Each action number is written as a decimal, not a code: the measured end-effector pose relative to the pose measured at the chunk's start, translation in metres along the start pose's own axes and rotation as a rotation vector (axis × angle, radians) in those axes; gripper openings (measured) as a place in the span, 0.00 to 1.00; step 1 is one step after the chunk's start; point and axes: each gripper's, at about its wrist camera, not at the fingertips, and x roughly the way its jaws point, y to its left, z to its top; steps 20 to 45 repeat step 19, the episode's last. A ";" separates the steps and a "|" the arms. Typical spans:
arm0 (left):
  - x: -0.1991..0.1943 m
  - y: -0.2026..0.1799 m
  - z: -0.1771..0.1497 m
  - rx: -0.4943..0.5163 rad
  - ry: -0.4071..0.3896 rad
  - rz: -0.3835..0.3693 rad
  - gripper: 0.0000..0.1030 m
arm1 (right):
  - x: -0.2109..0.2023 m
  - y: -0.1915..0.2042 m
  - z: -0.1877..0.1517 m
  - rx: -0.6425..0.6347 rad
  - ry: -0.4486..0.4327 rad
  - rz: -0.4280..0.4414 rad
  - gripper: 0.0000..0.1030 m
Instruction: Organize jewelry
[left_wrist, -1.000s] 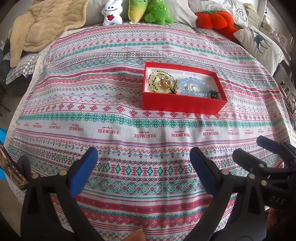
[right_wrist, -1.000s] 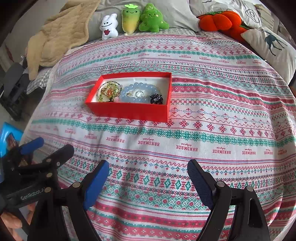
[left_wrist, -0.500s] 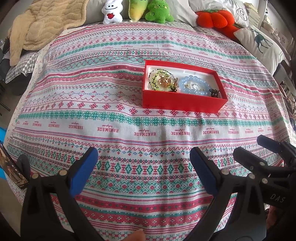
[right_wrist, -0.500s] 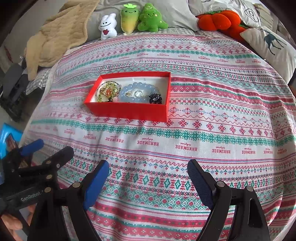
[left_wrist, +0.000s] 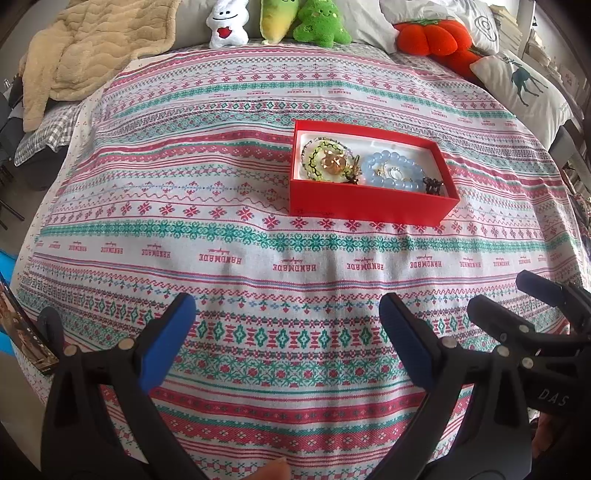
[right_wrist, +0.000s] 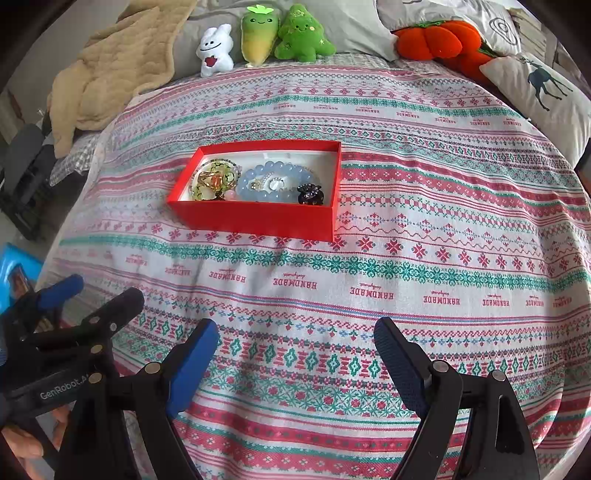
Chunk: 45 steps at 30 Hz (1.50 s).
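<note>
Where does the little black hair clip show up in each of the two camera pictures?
Left wrist view: the black hair clip lies right of centre, in the near right corner of the red box.
Right wrist view: the black hair clip lies left of centre, again at the box's right end.
Shared landmark: the blue bead bracelet lies just left of it.

The red box's (left_wrist: 369, 203) near wall hides the lower edge of the blue bead bracelet (left_wrist: 391, 173) and most of the dark hair clip (left_wrist: 433, 185) in the left wrist view; the small pieces inside the bracelet's ring are too small to name; the deer pillow (right_wrist: 546, 92) is cut off at the right; the blue item (right_wrist: 16, 273) on the floor is cropped by the left edge, its picture unreadable.
</note>
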 end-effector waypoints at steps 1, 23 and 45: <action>0.000 0.000 0.000 0.000 0.000 0.000 0.96 | 0.000 0.000 0.000 0.000 0.001 -0.001 0.85; 0.005 0.003 -0.005 -0.011 0.002 -0.002 0.96 | 0.007 0.000 -0.002 -0.014 0.008 -0.020 0.85; 0.005 0.003 -0.005 -0.011 0.002 -0.002 0.96 | 0.007 0.000 -0.002 -0.014 0.008 -0.020 0.85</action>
